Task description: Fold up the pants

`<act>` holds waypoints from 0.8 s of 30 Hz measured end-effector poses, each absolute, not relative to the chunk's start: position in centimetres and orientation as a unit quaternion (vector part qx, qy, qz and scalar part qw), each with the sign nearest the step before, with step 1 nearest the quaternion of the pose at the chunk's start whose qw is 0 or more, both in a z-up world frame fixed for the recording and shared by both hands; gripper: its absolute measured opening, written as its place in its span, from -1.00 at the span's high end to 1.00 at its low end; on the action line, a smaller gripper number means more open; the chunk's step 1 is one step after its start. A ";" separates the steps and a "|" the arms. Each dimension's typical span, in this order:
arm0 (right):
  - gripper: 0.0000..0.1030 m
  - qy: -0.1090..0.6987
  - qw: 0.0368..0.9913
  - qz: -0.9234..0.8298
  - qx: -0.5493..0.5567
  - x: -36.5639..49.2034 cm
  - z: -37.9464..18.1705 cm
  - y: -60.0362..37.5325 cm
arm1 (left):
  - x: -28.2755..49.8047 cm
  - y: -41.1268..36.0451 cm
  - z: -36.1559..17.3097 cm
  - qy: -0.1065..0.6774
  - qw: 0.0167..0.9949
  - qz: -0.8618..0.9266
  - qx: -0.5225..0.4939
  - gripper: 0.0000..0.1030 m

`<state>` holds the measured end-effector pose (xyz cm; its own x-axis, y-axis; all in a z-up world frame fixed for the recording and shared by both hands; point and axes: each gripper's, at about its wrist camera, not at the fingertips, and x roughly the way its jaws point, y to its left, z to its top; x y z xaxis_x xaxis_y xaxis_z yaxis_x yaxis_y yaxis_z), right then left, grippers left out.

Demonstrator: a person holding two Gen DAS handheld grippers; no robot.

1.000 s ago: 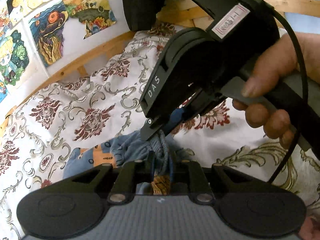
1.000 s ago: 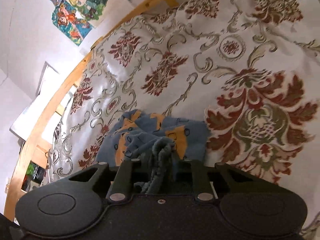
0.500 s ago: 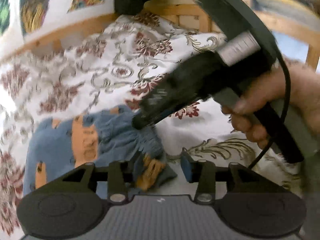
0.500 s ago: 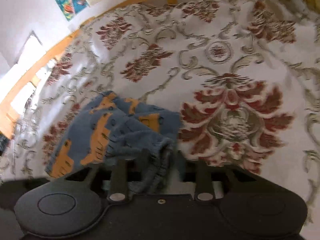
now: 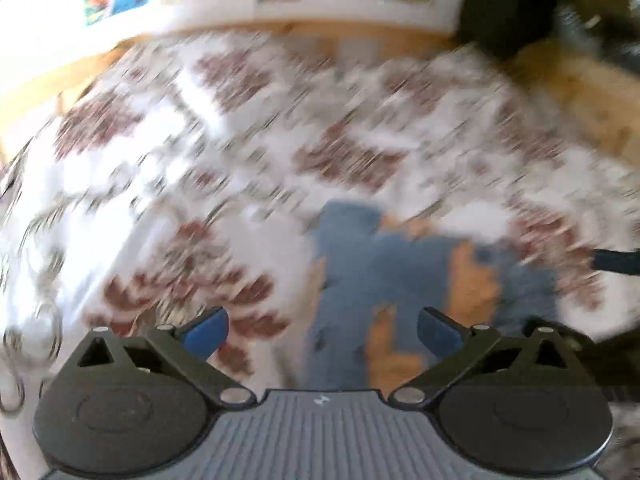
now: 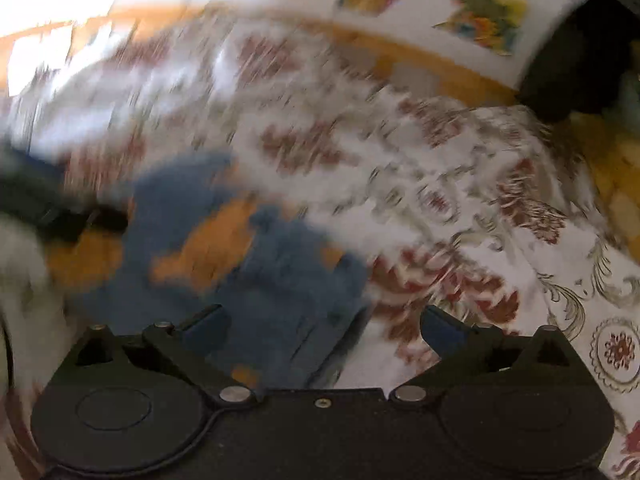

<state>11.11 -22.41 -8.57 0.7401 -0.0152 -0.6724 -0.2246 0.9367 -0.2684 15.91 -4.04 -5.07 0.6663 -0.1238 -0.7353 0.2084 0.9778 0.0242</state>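
Left wrist view: heavy motion blur is noted; the left gripper (image 5: 322,328) is seen spread wide with nothing held; the pants (image 5: 404,280), soft blue cloth with orange patches, are found lying on the floral bedspread (image 5: 240,140) just ahead; right wrist view: the right gripper (image 6: 324,326) is likewise wide open and empty, the pants (image 6: 248,248) bunched in a compact heap before it; it is judged that the limp layers could slip apart if snagged by a finger in passing
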 end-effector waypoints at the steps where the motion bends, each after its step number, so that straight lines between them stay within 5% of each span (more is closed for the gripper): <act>1: -0.98 0.368 0.908 0.057 -0.192 10.8 -9.2 -22.0 | 16.5 -4.2 -6.1 0.422 0.901 -0.077 0.064 -0.99; 5: -0.99 0.370 0.900 0.071 -0.219 9.5 -9.4 -22.7 | 16.6 -4.1 -8.1 0.441 0.885 -0.099 0.112 -1.00; 10: -0.99 0.349 0.925 0.079 -0.127 8.0 -6.0 -25.4 | 16.1 -1.9 -6.7 0.482 0.871 -0.081 0.049 -0.99; 16: -0.98 0.256 0.950 0.046 -0.171 11.2 -5.6 -24.5 | 17.8 -2.2 -3.9 0.391 0.916 -0.085 0.027 -0.99; 24: -0.98 0.313 0.932 0.041 -0.176 16.2 -9.8 -24.9 | 24.2 -5.4 -8.6 0.398 0.907 -0.094 0.100 -1.00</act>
